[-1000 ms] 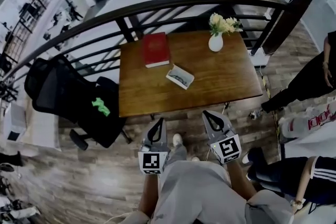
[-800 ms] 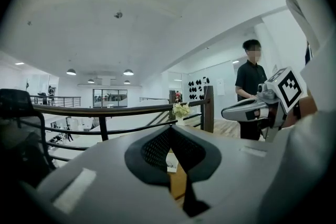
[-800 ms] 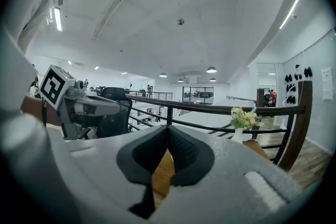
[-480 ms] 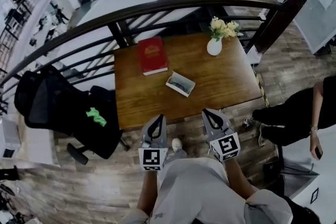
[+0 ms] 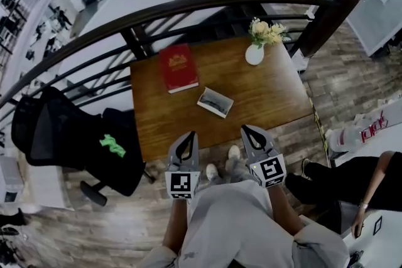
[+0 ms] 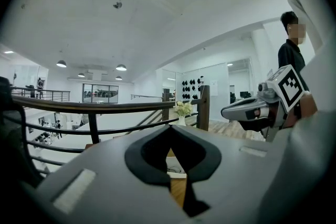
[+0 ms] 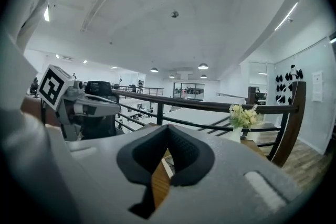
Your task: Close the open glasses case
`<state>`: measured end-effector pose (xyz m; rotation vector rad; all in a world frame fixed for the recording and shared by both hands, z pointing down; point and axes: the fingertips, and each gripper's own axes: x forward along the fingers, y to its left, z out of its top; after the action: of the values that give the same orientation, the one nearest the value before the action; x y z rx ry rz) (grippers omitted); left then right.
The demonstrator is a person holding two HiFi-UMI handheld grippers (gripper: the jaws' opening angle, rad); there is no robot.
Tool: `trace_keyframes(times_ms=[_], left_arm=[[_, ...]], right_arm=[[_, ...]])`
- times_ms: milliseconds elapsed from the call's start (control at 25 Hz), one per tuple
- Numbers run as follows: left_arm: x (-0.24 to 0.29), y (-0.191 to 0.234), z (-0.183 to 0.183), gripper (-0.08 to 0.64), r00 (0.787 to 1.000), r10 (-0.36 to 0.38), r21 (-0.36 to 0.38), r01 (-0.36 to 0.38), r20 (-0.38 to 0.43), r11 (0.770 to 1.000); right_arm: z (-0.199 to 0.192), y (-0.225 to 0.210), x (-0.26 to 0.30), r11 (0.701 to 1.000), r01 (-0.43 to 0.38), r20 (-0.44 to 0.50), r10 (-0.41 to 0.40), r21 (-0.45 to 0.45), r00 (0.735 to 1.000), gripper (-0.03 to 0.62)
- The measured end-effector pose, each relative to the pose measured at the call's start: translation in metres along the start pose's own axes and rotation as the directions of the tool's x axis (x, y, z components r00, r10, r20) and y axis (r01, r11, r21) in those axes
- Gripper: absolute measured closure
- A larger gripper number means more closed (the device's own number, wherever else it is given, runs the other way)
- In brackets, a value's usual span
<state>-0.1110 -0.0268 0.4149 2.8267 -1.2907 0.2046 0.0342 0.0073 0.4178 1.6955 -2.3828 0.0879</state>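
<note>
Off table near edge: left gripper, right gripper, fingers pressed together; glasses case open mid-table.

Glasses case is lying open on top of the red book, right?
No. The case does lie open, but on the table, a little way from the book, not on top of it. The head view shows this.

One table, one red book, one open glasses case, one vase, one chair, two grippers
</note>
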Motion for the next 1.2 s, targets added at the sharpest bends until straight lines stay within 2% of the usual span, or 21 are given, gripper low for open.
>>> trace_keyframes(times_ms=[160, 440, 880, 1200], left_arm=[[0.018, 0.009, 0.002, 0.540, 1.000, -0.001, -0.002, 0.001, 0.008, 1.000], [0.054, 0.024, -0.012, 0.540, 0.999, 0.019, 0.002, -0.019, -0.028, 1.000], [0.122, 0.038, -0.037, 0.540, 0.988, 0.088, -0.026, -0.092, -0.131, 0.995], [0.158, 0.045, -0.061, 0.540, 0.963, 0.161, -0.033, -0.172, -0.217, 0.985]], right_arm=[[-0.002, -0.009, 0.018, 1.000, 0.000, -0.003, 0.000, 0.001, 1.000, 0.589], [-0.009, -0.032, 0.057, 0.999, -0.038, -0.026, 0.038, 0.003, 0.999, 0.589], [-0.023, -0.079, 0.127, 0.985, -0.173, -0.075, 0.174, 0.031, 0.982, 0.589], [-0.048, -0.104, 0.166, 0.961, -0.274, -0.128, 0.278, 0.043, 0.952, 0.589]])
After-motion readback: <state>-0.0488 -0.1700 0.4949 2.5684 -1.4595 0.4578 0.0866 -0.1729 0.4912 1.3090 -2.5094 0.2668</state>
